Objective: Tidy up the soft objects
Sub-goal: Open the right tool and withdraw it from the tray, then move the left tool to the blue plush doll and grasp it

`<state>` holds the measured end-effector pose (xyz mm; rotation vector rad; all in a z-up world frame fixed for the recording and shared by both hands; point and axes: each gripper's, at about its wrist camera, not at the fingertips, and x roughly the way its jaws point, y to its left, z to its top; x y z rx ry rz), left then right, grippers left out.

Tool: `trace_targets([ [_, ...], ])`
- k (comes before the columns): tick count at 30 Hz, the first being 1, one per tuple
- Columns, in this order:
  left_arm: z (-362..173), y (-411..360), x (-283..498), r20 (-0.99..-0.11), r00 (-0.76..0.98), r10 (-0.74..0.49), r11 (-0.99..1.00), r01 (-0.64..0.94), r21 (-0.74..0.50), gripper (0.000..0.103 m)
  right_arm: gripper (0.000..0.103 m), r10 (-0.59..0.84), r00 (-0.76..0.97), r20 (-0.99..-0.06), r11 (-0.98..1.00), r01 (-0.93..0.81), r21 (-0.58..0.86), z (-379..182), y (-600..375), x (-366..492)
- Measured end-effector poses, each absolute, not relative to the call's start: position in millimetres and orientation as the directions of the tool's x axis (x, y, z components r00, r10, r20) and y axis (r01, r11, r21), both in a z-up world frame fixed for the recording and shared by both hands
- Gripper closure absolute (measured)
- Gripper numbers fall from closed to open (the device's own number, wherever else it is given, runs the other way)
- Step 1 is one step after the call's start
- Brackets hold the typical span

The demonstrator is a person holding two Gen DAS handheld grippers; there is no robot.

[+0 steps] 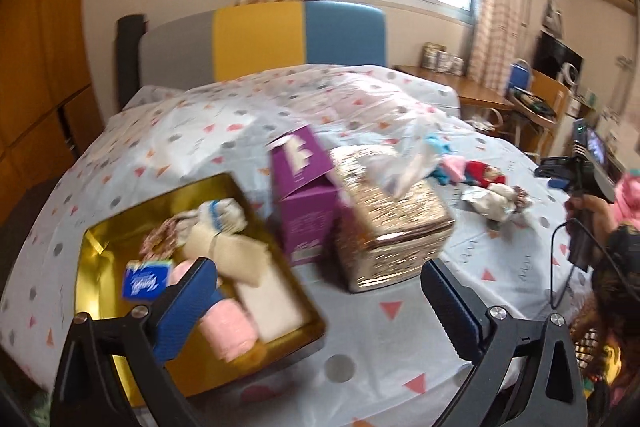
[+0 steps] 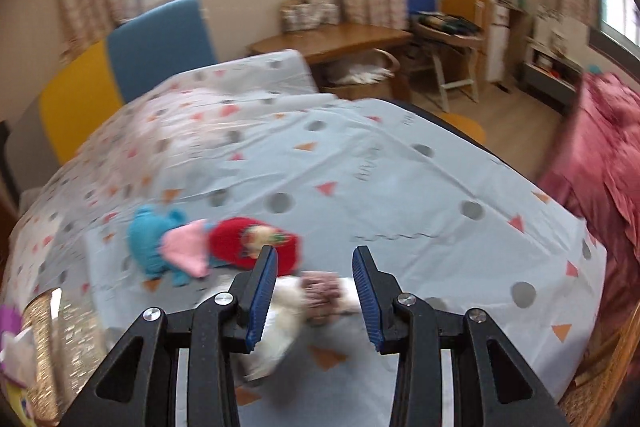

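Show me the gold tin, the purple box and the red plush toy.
gold tin [image 1: 105,245]: left wrist view, bare inner wall.
purple box [image 1: 310,217]: left wrist view, front face.
red plush toy [image 2: 230,241]: right wrist view, red body.

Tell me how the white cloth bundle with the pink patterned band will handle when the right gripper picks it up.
The white cloth bundle looks soft and rumpled, so it will probably squash between the pads and droop at its loose ends. It seems light for its bulk. The patterned band may keep it together, though blur hides how tightly. The right gripper is open around it.
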<state>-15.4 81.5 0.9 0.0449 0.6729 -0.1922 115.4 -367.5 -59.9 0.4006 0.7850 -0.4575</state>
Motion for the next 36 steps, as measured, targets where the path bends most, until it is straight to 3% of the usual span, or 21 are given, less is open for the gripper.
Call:
trace_targets([
  [6, 19, 34, 2, -0.614, 0.743, -0.268, 0.949, 0.313, -0.035, 0.0, 0.064, -0.098, 0.598, -0.795, 0.685, 0.62, 0.382, -84, -407, 99],
  [14, 38, -34, 34, -0.629, 0.668, -0.397, 0.893, 0.44, -0.096, 0.0, 0.064, -0.034, 0.606, -0.795, 0.656, 0.614, 0.44, -92, -408, 105],
  [19, 46, -73, 74, -0.656, 0.585, -0.476, 0.862, 0.459, -0.215, 0.0, 0.064, -0.02, 0.625, -0.781, 0.685, 0.577, 0.444, -86, -400, 109],
  [25, 38, -123, 131, -0.716, 0.499, -0.488, 0.863, 0.399, -0.309, 0.0, 0.064, 0.0, 0.654, -0.756, 0.677, 0.556, 0.482, -83, -401, 107],
  [31, -8, -143, 203, -0.802, 0.387, -0.456, 0.89, 0.176, -0.421, 0.0, 0.064, 0.031, 0.679, -0.733, 0.668, 0.532, 0.521, -81, -402, 107],
  [36, -41, -158, 244, -0.853, 0.354, -0.383, 0.92, 0.061, -0.387, 0.0, 0.064, 0.07, 0.688, -0.722, 0.681, 0.496, 0.538, -80, -397, 111],
])
